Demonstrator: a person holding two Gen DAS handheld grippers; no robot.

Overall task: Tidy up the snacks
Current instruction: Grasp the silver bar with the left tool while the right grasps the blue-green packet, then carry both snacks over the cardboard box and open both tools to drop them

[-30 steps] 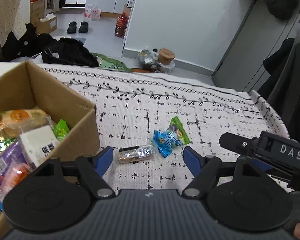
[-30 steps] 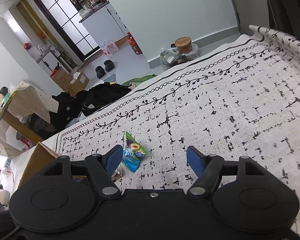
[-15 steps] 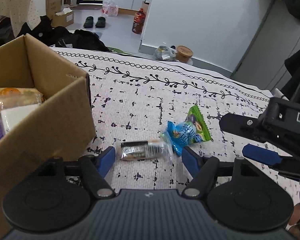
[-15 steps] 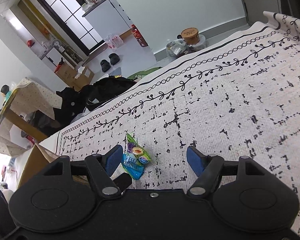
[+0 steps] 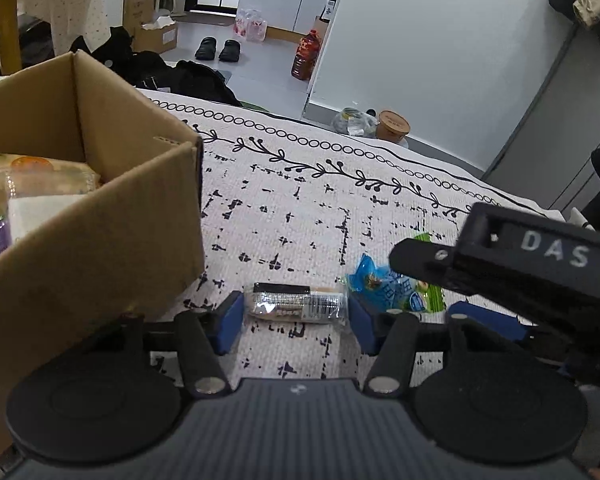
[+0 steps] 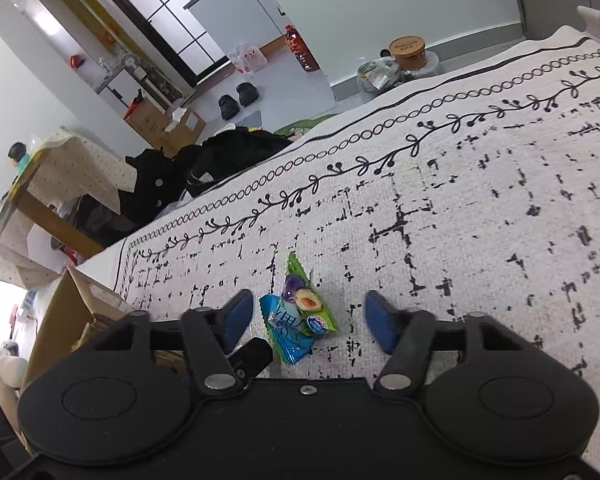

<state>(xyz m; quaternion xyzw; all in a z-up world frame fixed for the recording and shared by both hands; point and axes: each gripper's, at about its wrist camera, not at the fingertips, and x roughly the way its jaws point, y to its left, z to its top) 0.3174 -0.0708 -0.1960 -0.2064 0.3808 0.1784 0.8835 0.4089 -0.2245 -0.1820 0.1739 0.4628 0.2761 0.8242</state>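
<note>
Patterned white cloth (image 5: 300, 208) with black marks and a vine border covers the desk on which both your grippers work. Your left gripper (image 5: 296, 314) is low over the cloth with its blue fingers (image 5: 230, 320) closing; the silver snack bar (image 5: 296, 304) lies flat between them, one finger just beside each end, and whether the pads already press on the wrapper cannot be told. Just beside the bar's right end lie two small packets, touching or overlapping: the blue packet (image 5: 384, 284) nearer and the green packet (image 5: 430, 298) behind it. Your right gripper (image 6: 306, 316) reaches over these two from the right in the left wrist view, where its black body (image 5: 540, 264) hides part of the green one. Its fingers (image 6: 236, 316) are also closing; in the right wrist view the blue packet (image 6: 288, 332) and green packet (image 6: 304, 296) sit in the gap, close to the left finger and clear of the right one, so nothing is gripped. A black tip of the left gripper shows low in that view, beside the blue packet. Left of the bar stands the open cardboard box (image 5: 112, 232), its near corner close to the left finger. Several wrapped snacks (image 5: 32, 184) lie inside it. Beyond the desk, shoes (image 5: 218, 48) and a red bottle (image 5: 306, 54) stand on the floor.
</note>
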